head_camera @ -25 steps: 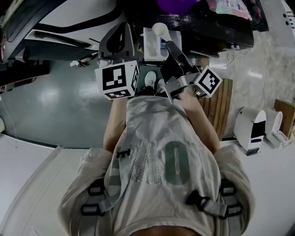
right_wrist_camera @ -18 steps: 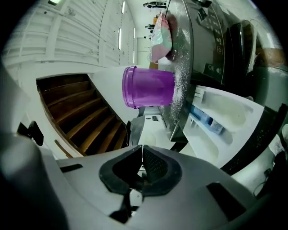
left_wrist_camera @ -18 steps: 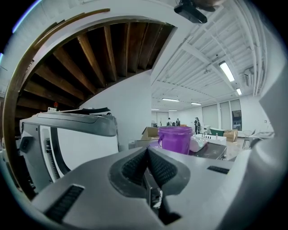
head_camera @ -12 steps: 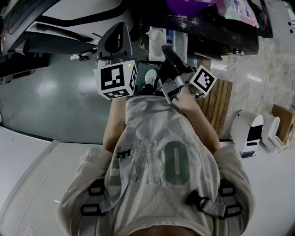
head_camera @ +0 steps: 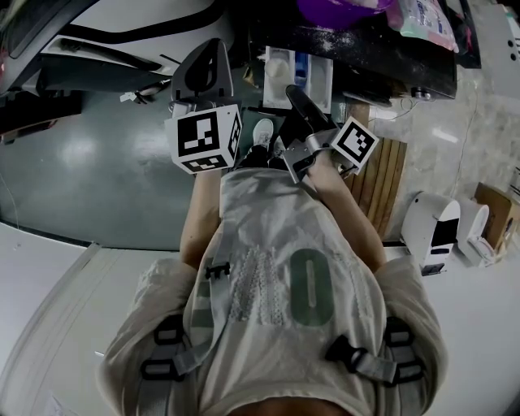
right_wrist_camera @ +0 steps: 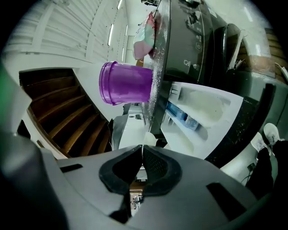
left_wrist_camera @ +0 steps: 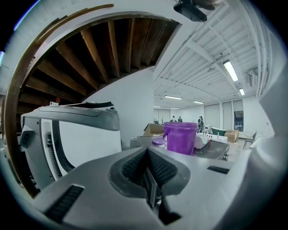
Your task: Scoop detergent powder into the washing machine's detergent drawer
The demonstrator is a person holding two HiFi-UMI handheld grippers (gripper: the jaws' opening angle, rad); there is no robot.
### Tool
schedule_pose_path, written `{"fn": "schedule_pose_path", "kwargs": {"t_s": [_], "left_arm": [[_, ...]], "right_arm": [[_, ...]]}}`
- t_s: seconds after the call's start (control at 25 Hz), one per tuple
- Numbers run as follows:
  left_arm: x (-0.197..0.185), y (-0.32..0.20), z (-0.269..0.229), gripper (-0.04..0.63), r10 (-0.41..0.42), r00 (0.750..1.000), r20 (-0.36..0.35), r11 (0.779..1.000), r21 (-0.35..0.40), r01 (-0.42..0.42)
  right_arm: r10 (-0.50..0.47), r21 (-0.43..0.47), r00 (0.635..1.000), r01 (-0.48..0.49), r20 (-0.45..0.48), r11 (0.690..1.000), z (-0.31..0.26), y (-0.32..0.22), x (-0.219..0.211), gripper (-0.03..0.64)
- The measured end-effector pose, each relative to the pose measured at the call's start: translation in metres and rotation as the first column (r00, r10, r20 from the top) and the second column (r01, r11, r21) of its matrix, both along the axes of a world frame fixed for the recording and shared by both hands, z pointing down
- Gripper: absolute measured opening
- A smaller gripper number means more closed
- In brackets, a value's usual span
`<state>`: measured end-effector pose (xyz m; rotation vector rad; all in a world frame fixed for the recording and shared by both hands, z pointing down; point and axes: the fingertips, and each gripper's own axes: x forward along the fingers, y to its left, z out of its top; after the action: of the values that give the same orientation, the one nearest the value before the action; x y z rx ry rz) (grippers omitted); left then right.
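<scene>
**Tip the scoop slowly, right over the drawer**

Head view: The person stands in front of the washing machine (head_camera: 382,57). The detergent drawer (head_camera: 321,77) is pulled out, with its open side up. The right gripper (head_camera: 294,93) reaches toward it, and its tip is at the drawer's near edge. The left gripper (head_camera: 207,65) is off to one side, apart from the drawer. A purple tub (head_camera: 333,10) sits on top of the machine, behind the drawer.

Left gripper view: The jaws are pressed together and there is nothing in them. They point at the room and the tub, not at the drawer. I think this gripper has no job right now, so the side is a good place for it.

Right gripper view: The jaws are squeezed on a thin white thing that looks like the scoop (right_wrist_camera: 148,137). I cannot see if there is powder in it. The white drawer is just past the scoop. It has a big open part and a blue part (right_wrist_camera: 180,114). Some powder (right_wrist_camera: 155,90) is spilled on the machine's top.

I think the step now is pouring. It calls for a tight hold on the scoop, low over the big open part. A slow turn lets the powder fall in and not on the floor. The scoop should not bump the drawer's wall.
</scene>
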<state>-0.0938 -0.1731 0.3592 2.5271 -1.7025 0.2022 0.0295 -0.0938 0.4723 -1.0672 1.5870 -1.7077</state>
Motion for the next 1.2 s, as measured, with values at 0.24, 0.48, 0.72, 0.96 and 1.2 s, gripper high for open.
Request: {"fn": "schedule_pose_path", "kwargs": {"t_s": [0.24,0.48,0.72,0.96,1.2], "left_arm": [[0.001,-0.003,0.002,0.020,0.005,1.000,0.000,1.000,-0.005,-0.005],[0.001,-0.006,0.005,0.020,0.007,1.000,-0.001,1.000,-0.014,-0.007],[0.004,-0.007,0.005,0.020,0.011,1.000,-0.002,1.000,-0.012,-0.011],[0.005,-0.005,0.006,0.020,0.011,1.000,-0.002,1.000,-0.013,-0.011],[0.004,-0.004,0.007,0.020,0.003,1.000,-0.003,1.000,-0.013,-0.003]], "right_arm": [[0.003,-0.023,1.000,-0.003,-0.012,1.000,0.007,0.000,0.001,0.011],[0.014,-0.061,0.999,-0.015,-0.032,0.998,0.014,0.000,0.004,0.011],[0.011,-0.070,0.999,-0.014,-0.049,0.997,0.016,0.000,0.006,0.011],[-0.021,-0.033,0.989,0.016,-0.148,0.999,0.013,-0.002,0.007,0.011],[-0.064,0.016,0.952,0.072,-0.301,0.997,0.007,-0.003,0.008,0.011]]}}
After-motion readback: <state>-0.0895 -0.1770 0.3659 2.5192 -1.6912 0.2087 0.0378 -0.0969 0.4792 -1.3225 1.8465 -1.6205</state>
